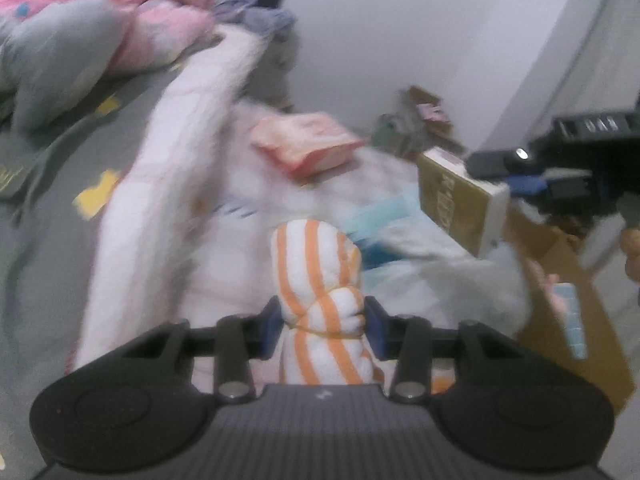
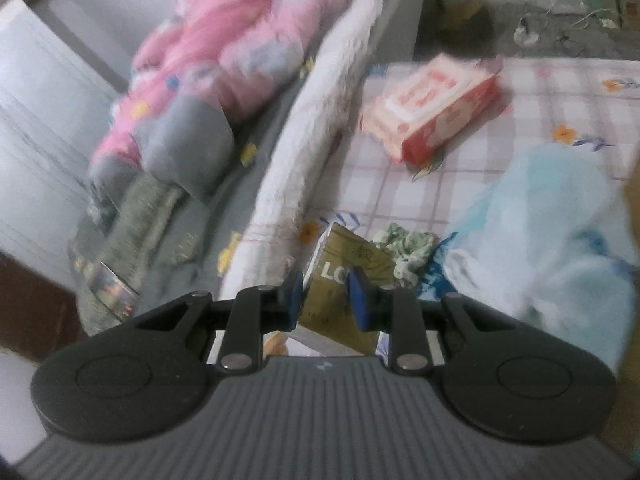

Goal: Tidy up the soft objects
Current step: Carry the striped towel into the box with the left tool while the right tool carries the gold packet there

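Observation:
My left gripper (image 1: 323, 320) is shut on an orange-and-white striped rolled towel (image 1: 318, 268) tied with a rubber band, held up above the bed. My right gripper (image 2: 325, 300) is shut on a gold box (image 2: 344, 280) with white edges, lifted over the checked sheet (image 2: 532, 92). That same gold box (image 1: 460, 200) shows at the right of the left wrist view, with the right gripper's dark body (image 1: 560, 172) behind it. A pale blue cloth (image 2: 560, 240) lies crumpled to the right of the box.
A pink tissue pack (image 2: 432, 112) lies on the checked sheet. A pink and grey quilt (image 2: 224, 80) is heaped at the left, with a white rolled blanket (image 2: 320, 120) alongside it. A green patterned cloth (image 2: 404, 244) lies under the box. A cardboard box (image 1: 560, 300) stands at the right.

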The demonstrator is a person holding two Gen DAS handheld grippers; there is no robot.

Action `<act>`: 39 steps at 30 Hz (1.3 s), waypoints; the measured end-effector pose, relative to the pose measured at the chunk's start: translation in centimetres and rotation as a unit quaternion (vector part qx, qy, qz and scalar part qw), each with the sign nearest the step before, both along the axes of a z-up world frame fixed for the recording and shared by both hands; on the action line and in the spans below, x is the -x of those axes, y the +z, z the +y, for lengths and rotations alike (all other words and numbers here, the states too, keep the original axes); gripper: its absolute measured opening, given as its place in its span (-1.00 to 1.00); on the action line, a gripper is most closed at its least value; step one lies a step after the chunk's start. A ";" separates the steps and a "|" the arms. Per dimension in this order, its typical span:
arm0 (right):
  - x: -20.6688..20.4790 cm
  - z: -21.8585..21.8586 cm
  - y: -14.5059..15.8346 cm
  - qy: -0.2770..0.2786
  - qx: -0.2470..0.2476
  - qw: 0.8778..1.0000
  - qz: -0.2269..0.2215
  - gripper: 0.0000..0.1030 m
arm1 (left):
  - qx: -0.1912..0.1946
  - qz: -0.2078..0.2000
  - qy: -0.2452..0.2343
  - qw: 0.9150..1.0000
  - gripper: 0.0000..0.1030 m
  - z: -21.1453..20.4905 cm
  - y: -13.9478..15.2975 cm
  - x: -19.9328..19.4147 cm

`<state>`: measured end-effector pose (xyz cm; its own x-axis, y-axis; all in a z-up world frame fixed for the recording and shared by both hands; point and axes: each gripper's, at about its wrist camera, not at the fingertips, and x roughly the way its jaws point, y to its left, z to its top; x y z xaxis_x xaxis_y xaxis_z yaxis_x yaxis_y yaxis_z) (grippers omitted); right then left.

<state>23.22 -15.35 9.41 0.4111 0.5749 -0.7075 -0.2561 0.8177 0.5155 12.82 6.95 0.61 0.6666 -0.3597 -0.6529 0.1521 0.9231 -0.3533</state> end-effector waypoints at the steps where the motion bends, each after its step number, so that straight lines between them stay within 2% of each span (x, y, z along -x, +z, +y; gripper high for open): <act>1: 1.1 -1.5 0.9 -0.009 -0.008 1.000 -0.010 -0.54 | 0.003 -0.005 -0.009 1.000 -0.16 -0.7 0.5 0.1; 6: 7.4 -9.5 4.0 -0.064 -0.020 0.997 -0.047 -0.54 | 0.033 -0.016 -0.079 0.996 -0.16 -5.7 2.8 0.4; 10: 12.5 -16.2 4.6 -0.121 -0.001 0.991 -0.058 -0.54 | 0.059 -0.008 -0.133 0.989 -0.16 -10.1 3.7 0.2; 14: 16.7 -22.1 3.0 -0.174 0.022 0.984 -0.040 -0.54 | 0.075 -0.002 -0.171 0.982 -0.16 -14.1 4.3 0.1; 18: 19.2 -26.0 -0.2 -0.203 0.056 0.978 0.000 -0.54 | 0.072 -0.002 -0.195 0.978 -0.16 -17.2 4.8 0.2; 23: 19.9 -27.0 -4.6 -0.187 0.113 0.974 0.055 -0.54 | 0.059 0.001 -0.211 0.976 -0.16 -20.0 4.6 0.2; 28: 17.9 -26.3 -8.2 -0.148 0.148 0.973 0.101 -0.49 | 0.054 0.008 -0.219 0.974 -0.16 -21.7 4.6 0.1; 30: 17.3 -26.1 -8.8 -0.143 0.141 0.973 0.114 -0.47 | 0.048 0.009 -0.220 0.974 -0.16 -22.1 4.6 0.2; 34: 17.4 -26.6 -9.1 -0.142 0.115 0.976 0.118 -0.20 | 0.041 0.014 -0.226 0.973 -0.16 -23.1 4.6 0.2; 39: 19.3 -29.4 -6.4 -0.187 0.051 0.978 0.075 -0.16 | 0.040 0.029 -0.249 0.967 -0.16 -25.7 4.6 0.3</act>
<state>3.87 -44.75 3.00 0.4674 0.3270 -0.8213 0.1431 0.8888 0.4353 12.50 -18.74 5.22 0.3608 -0.6774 -0.6411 0.5492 0.7098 -0.4411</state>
